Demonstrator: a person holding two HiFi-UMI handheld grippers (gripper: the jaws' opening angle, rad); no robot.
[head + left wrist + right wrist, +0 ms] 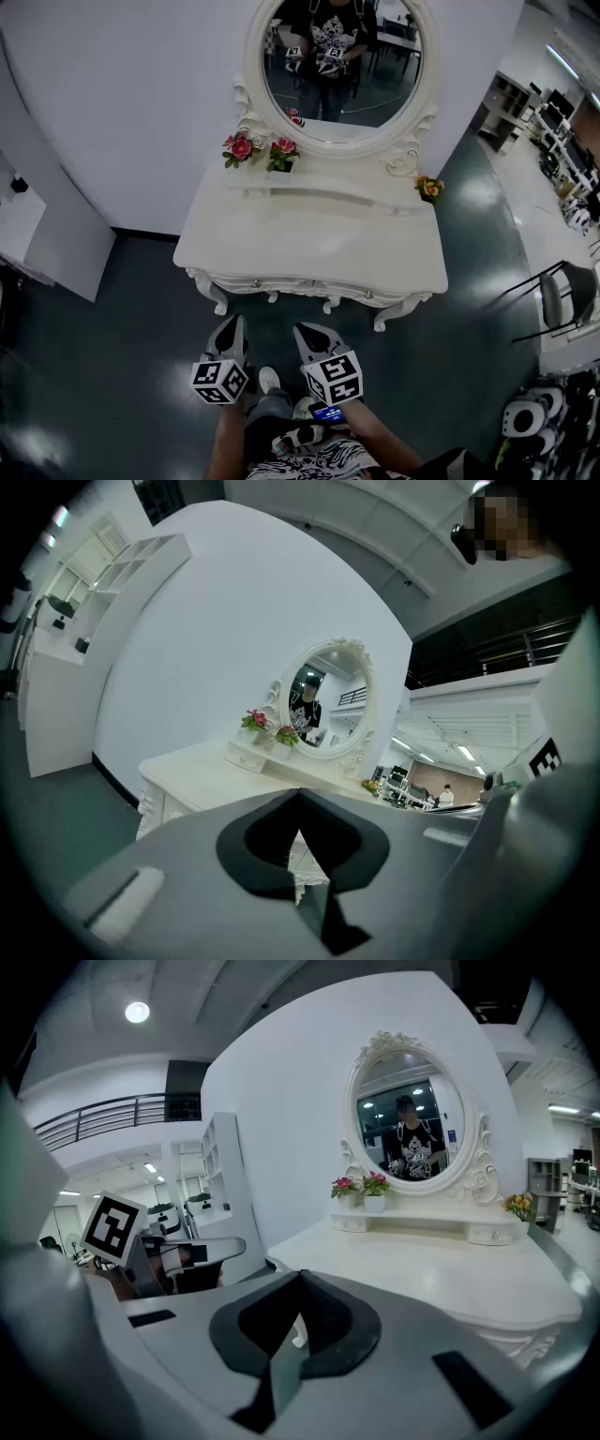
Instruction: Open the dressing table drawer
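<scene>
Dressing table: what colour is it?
The dressing table is plain white all over; the head view shows it best.

left tongs (234,322) and right tongs (301,329) side by side, jaws together, both empty

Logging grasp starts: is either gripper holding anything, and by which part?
Nothing is held: left gripper and right gripper are shut, empty, short of the drawer.

We log the dressing table (319,244): mirror (342,56) at its back, 2 flower pots (242,148) on its back-left shelf (328,185), 1 small bouquet (429,187) back-right, chair (562,295) off its right, left gripper (232,325) and right gripper (305,334) before its front.
</scene>
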